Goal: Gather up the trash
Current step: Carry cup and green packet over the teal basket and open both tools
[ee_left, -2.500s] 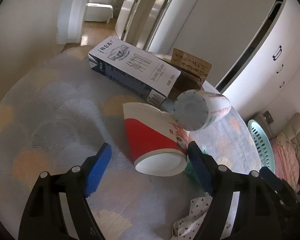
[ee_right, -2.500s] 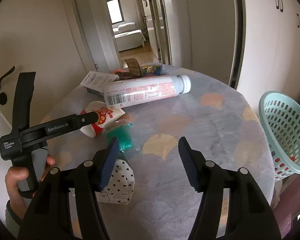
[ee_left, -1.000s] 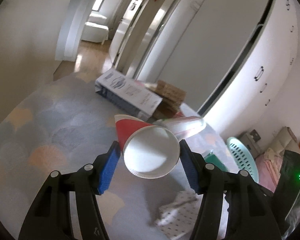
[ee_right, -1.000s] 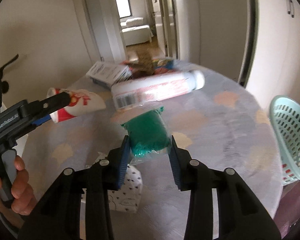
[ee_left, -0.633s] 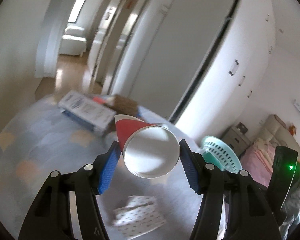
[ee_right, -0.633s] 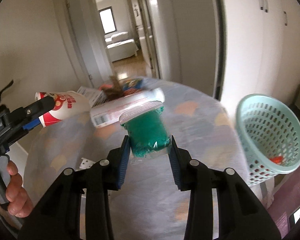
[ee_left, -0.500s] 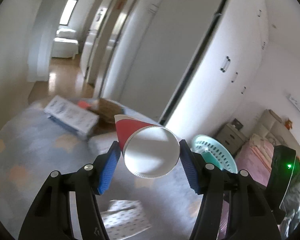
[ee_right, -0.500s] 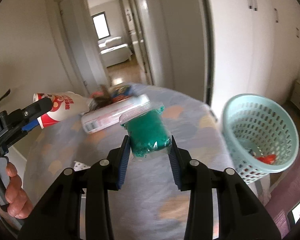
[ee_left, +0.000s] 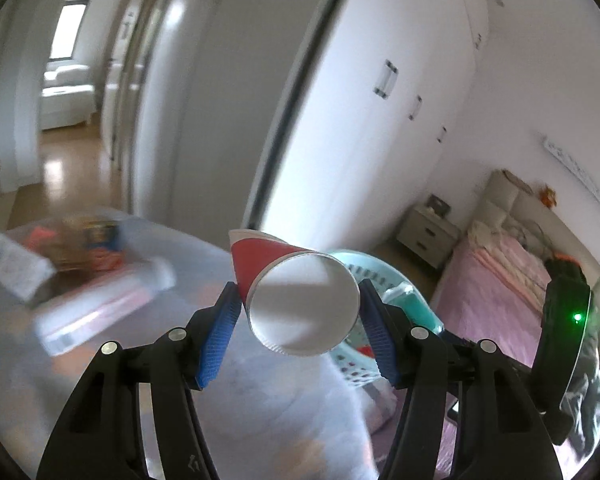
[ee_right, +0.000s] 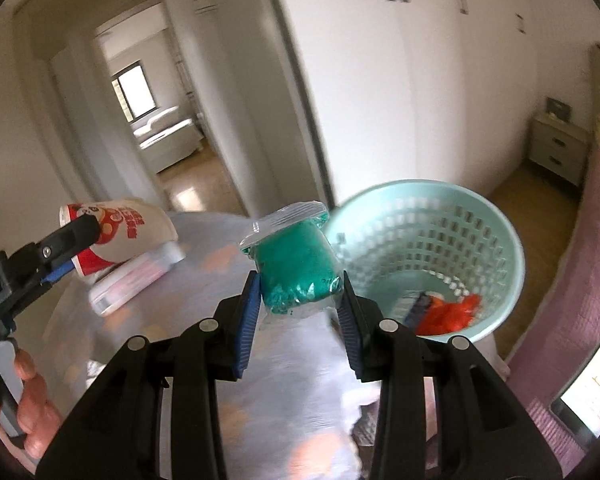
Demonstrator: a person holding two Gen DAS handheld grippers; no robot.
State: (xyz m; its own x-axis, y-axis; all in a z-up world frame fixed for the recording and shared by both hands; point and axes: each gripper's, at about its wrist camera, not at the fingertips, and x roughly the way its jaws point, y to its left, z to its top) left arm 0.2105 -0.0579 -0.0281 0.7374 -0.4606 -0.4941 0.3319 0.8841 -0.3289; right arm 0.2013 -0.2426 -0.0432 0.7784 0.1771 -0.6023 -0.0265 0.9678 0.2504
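My left gripper [ee_left: 300, 320] is shut on a red and white paper cup [ee_left: 296, 296], its open mouth facing the camera, held in the air above the table. In the right wrist view that cup [ee_right: 128, 228] shows at the left, clamped in the left gripper. My right gripper [ee_right: 298, 300] is shut on a green packet in clear wrap [ee_right: 296, 272]. The mint green mesh basket [ee_right: 452, 240] stands just beyond the table's right edge, close behind the packet. In the left wrist view the basket [ee_left: 388, 276] is partly hidden behind the cup.
A white and pink bottle [ee_left: 100, 304] and a white carton [ee_left: 12, 268] lie on the patterned table [ee_left: 260, 408], blurred. Red and blue trash [ee_right: 448, 312] lies in the basket. A bed with a pink cover [ee_left: 512, 292] and a nightstand [ee_left: 426, 232] stand to the right. A hand [ee_right: 24, 400] holds the left gripper's handle.
Both grippers have swung to the right and risen a little, each still holding its item. The basket has come from the frame's right edge to just behind the cup and the packet.
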